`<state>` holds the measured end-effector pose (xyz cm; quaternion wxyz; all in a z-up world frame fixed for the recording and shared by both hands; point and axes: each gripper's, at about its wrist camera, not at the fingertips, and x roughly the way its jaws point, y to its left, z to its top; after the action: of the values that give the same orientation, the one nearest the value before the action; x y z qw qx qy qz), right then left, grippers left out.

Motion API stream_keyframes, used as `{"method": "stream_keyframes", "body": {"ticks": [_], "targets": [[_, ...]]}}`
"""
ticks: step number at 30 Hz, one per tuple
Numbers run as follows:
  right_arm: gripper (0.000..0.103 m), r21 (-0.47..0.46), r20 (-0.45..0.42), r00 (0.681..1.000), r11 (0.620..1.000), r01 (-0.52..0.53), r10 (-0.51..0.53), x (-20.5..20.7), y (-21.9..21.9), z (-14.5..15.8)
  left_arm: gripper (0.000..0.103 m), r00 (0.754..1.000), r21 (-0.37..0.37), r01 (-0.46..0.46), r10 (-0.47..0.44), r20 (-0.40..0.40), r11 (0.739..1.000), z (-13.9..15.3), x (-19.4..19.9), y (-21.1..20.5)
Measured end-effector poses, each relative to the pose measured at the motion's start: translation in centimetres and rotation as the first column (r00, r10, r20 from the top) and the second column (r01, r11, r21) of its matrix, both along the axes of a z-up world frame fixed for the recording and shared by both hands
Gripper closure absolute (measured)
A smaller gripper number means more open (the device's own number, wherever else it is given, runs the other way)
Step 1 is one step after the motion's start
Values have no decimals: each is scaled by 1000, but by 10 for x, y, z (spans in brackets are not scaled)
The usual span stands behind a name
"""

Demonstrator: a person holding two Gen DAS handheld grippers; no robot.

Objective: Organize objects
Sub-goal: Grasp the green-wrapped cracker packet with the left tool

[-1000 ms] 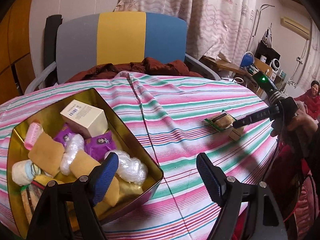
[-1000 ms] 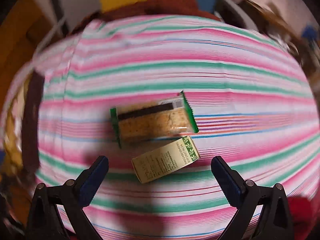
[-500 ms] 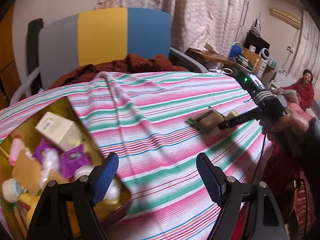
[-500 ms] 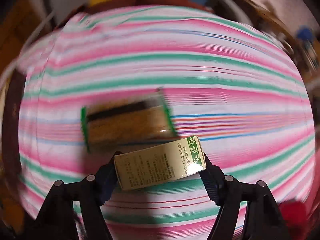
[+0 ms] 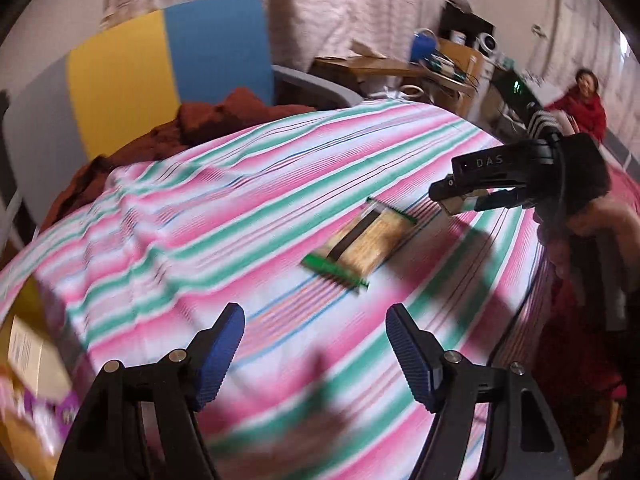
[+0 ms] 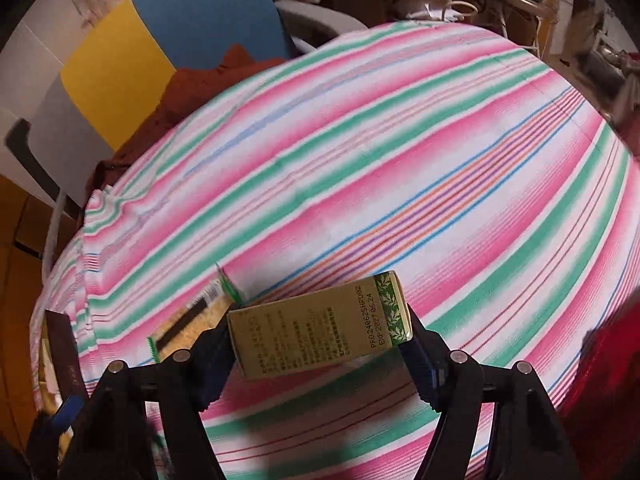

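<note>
My right gripper (image 6: 318, 346) is shut on a small olive-green carton (image 6: 320, 330) with a leaf-patterned end, lifted above the striped tablecloth (image 6: 360, 160). In the left wrist view the same gripper (image 5: 460, 200) holds the carton (image 5: 456, 204) at the right. A green-edged cracker packet (image 5: 360, 242) lies on the cloth just left of it; its corner (image 6: 188, 320) shows behind the carton. My left gripper (image 5: 316, 346) is open over bare cloth, short of the packet. The gold tin (image 5: 24, 320) with a cream box and purple packets is at the far left edge.
A chair (image 5: 172, 56) with grey, yellow and blue back panels stands behind the table, dark red cloth (image 5: 224, 116) draped on it. A cluttered desk (image 5: 400, 64) is at the back right. A person in red (image 5: 588, 100) sits far right. A hand (image 5: 600, 224) holds the right gripper.
My right gripper closed on the carton and lifted it off the cloth. My left gripper swung right, away from the tin and toward the cracker packet.
</note>
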<state>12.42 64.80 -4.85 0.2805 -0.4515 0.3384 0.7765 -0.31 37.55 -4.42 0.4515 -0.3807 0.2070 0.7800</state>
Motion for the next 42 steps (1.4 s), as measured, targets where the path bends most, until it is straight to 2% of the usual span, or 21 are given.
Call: {"method": "stream_keyframes", "body": {"ticks": [4,10,17,21,24,27,31,35,38,42], "targets": [[27,-25,-45,999,1000,5,-6,-3,1,1,28,996,-45,83,-83,-13,996,-9,-6,38],[27,-32,-79,997,999,3,-5,-5,-3,-4,28,976,-111,209,-214,-30,972,-31,-2,85],[27,-31,-75,997,999,-25,23,-25,-7,-15,28,980,-130,192,-197,-25,973,-62,-11,114],[27,-35,-71,997,999,-20,18,-27,-5,-18,30,987,-74,155,-152,41,985,-68,-21,115],[27,-32,-63,998,999,-23,21,-28,-5,-18,36,989,-67,143,-141,34,987,-69,-18,111],[27,-37,-48,998,999,-35,34,-30,-6,-21,57,993,-62,117,-115,38,991,-64,-17,103],[27,-55,-55,996,996,-76,73,-34,-10,-24,57,997,-47,57,-54,58,997,-63,-10,80],[27,-84,-89,979,978,-191,183,-47,-24,-25,57,999,-33,1,1,49,999,-62,3,45],[27,-94,-84,964,961,-261,253,-55,-35,-27,57,996,-22,-83,84,32,996,-59,12,9],[27,-97,-75,951,947,-306,300,-61,-44,-29,56,996,-10,-91,90,-11,996,-61,25,-15]]}}
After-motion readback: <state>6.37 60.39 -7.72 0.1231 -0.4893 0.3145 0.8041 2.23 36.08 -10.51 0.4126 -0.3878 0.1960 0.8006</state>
